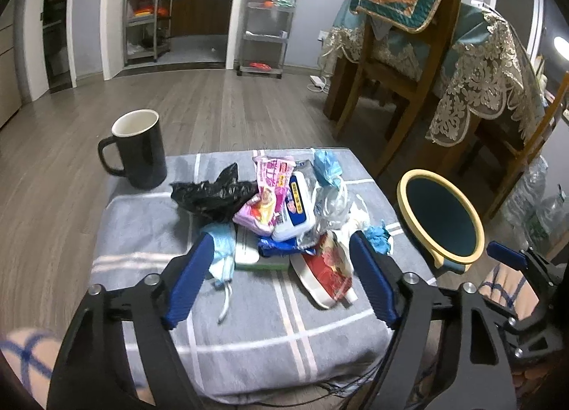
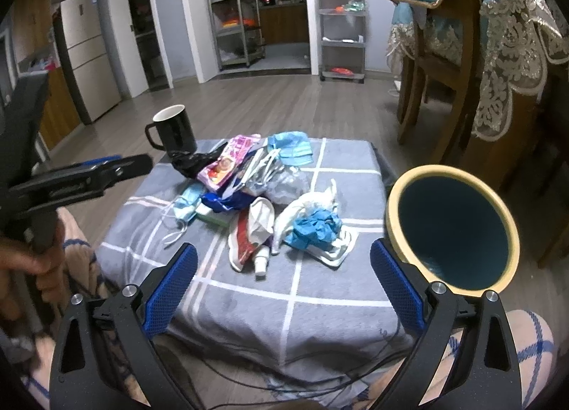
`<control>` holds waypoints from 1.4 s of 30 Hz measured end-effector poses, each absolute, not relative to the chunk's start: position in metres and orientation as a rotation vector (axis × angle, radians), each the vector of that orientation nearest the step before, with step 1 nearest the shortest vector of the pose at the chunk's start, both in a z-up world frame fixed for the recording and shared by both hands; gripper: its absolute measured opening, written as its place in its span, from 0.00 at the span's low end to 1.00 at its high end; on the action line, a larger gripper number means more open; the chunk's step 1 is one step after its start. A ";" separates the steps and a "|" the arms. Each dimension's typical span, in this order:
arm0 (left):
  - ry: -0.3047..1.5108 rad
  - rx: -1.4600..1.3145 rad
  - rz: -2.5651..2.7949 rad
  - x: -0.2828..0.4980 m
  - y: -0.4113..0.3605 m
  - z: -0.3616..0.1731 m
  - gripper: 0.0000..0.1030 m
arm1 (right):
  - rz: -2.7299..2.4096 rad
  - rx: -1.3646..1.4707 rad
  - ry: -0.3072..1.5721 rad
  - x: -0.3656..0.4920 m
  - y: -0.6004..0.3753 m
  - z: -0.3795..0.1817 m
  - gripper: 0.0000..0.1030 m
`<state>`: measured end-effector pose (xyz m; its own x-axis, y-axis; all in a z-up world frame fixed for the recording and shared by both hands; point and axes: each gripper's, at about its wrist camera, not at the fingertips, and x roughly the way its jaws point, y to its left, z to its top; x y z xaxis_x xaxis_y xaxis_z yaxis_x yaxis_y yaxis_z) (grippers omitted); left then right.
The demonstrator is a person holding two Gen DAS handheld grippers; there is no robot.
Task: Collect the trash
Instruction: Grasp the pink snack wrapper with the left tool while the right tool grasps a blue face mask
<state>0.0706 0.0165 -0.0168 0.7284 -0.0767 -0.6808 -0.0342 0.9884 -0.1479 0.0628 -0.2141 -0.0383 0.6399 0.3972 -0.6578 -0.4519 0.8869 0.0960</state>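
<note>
A heap of trash (image 1: 284, 211) lies on a low table under a grey checked cloth (image 1: 249, 321): a black bag (image 1: 213, 195), pink wrappers (image 1: 270, 189), blue face masks, a red and white packet (image 1: 329, 273) and a crumpled blue glove (image 2: 314, 227). The heap also shows in the right wrist view (image 2: 263, 193). A round bin with a cream rim (image 1: 441, 218) stands right of the table, also seen in the right wrist view (image 2: 451, 228). My left gripper (image 1: 281, 278) is open and empty just before the heap. My right gripper (image 2: 282, 289) is open and empty, nearer the table's front edge.
A black mug (image 1: 137, 148) stands at the table's far left corner. Wooden chairs and a table with a lace cloth (image 1: 462, 65) are at the right. Shelving racks (image 1: 266, 19) stand by the far wall. Cables hang under the table's front edge (image 2: 284, 378).
</note>
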 end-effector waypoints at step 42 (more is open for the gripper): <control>0.932 -0.268 -0.361 0.246 0.046 -0.098 0.02 | 0.497 0.291 1.001 0.269 -0.187 -0.058 0.81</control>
